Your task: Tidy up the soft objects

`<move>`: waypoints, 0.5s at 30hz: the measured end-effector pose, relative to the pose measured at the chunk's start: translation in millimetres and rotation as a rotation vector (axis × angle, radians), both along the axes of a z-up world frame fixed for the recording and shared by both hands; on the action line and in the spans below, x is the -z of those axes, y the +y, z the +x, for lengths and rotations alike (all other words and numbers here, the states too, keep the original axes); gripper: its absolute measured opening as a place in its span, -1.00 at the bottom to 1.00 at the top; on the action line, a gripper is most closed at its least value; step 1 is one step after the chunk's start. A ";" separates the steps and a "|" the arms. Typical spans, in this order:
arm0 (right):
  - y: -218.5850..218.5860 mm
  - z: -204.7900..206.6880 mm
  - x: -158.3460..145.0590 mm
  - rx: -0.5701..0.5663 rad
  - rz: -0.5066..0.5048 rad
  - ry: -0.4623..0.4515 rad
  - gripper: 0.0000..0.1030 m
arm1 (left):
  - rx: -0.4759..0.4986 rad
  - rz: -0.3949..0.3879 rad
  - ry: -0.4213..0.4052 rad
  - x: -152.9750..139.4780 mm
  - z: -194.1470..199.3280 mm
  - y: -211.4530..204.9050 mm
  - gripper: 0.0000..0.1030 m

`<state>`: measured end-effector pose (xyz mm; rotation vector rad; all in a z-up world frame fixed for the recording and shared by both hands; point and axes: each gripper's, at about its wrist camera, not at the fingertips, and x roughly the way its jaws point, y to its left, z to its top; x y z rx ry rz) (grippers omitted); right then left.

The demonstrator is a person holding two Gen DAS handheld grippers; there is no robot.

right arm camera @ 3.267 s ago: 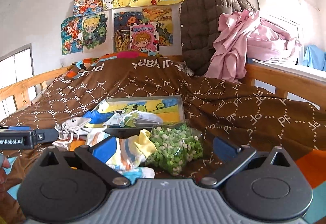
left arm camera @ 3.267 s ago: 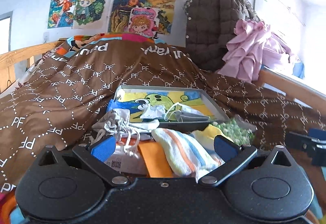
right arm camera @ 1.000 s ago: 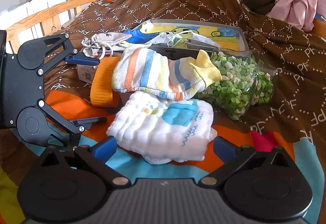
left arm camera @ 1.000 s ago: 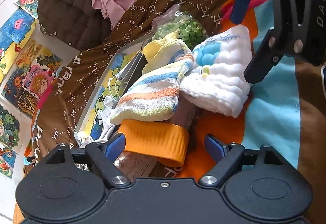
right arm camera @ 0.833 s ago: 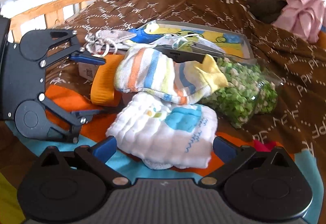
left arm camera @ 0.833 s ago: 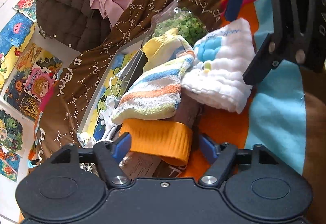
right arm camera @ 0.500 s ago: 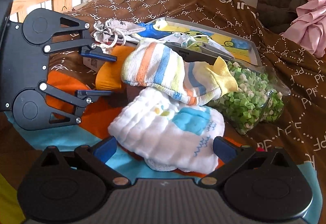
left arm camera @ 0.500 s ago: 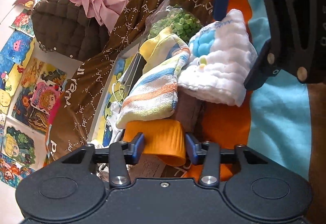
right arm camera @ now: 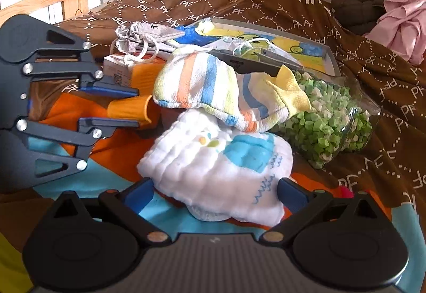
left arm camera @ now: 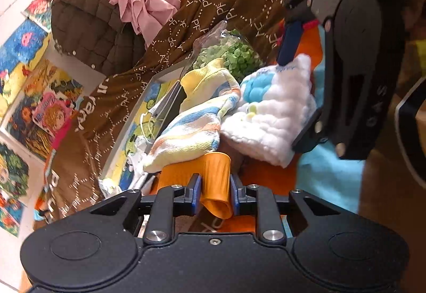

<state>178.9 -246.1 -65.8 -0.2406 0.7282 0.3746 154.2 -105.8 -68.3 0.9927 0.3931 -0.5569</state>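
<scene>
left gripper (left arm camera: pixel 214 190) is clenching the orange cup (left arm camera: pixel 210 178) at 6 o'clock; right gripper (right arm camera: pixel 215 194) is straddling the white cloth (right arm camera: pixel 221 173), jaws spread wide

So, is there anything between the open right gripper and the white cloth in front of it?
Nothing visible. The white cloth lies directly between the fingers of the open right gripper. The striped towel rests on the cloth's far edge.
</scene>
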 end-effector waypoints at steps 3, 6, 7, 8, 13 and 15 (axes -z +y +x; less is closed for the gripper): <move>-2.9 1.9 0.9 0.025 0.008 0.012 0.83 | -0.049 -0.084 0.057 -5.5 -0.4 3.2 -0.53; -6.3 2.0 -1.3 0.045 0.035 0.016 0.75 | -0.109 -0.177 0.107 -9.1 -2.1 7.4 -0.54; -8.1 2.1 -2.5 0.050 0.051 0.019 0.72 | -0.124 -0.202 0.121 -9.7 -2.9 8.8 -0.54; -10.0 2.1 -3.6 0.055 0.067 0.021 0.70 | -0.135 -0.225 0.134 -10.4 -3.6 10.3 -0.54; -19.5 5.1 -6.0 0.087 0.135 0.032 0.53 | -0.197 -0.332 0.201 -16.4 -2.7 18.9 -0.55; -21.2 5.3 -5.8 0.097 0.144 0.033 0.46 | -0.229 -0.378 0.234 -19.5 0.6 21.7 -0.56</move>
